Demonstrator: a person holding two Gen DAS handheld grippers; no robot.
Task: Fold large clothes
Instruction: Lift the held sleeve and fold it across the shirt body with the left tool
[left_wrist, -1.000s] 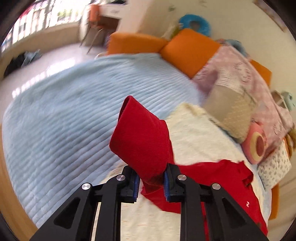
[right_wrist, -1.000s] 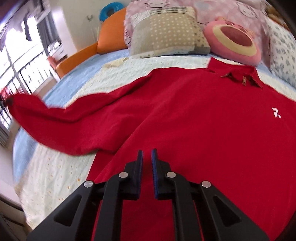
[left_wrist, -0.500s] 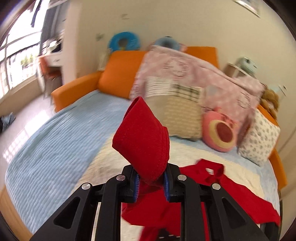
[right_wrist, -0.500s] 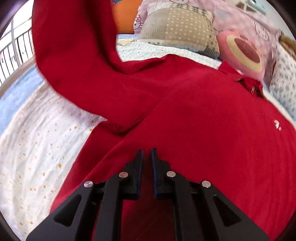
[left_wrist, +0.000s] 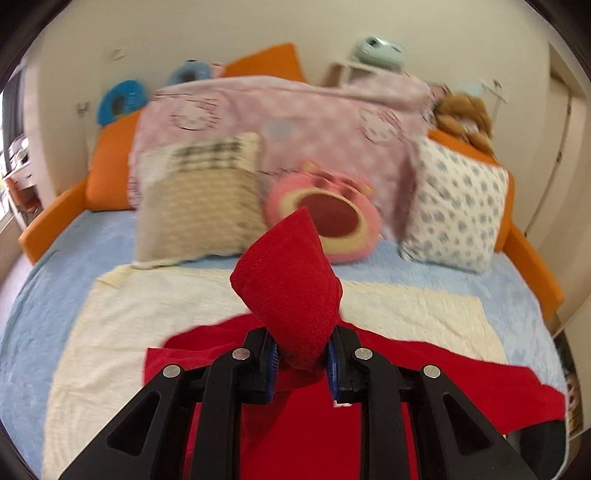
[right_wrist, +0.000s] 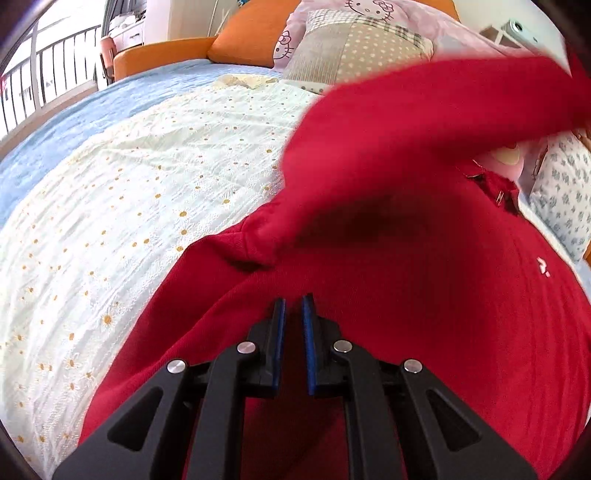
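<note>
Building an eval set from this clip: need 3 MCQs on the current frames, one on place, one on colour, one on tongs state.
1. Where does the body of the red shirt lie?
A. on the cream daisy-print blanket
B. on the floor
C. on the orange cushion

2. What colour are the pads of the right tongs?
A. green
B. blue
C. white

3. What are the left tongs doing?
A. wide open, nothing between them
B. clamping a pillow
C. shut on the sleeve cuff

Key:
1 A, the right wrist view shows the shirt spread over the blanket on the bed.
2 B, blue strips line the inner faces of both fingers.
3 C, the left wrist view shows the red cuff pinched between the pads and sticking up.
</note>
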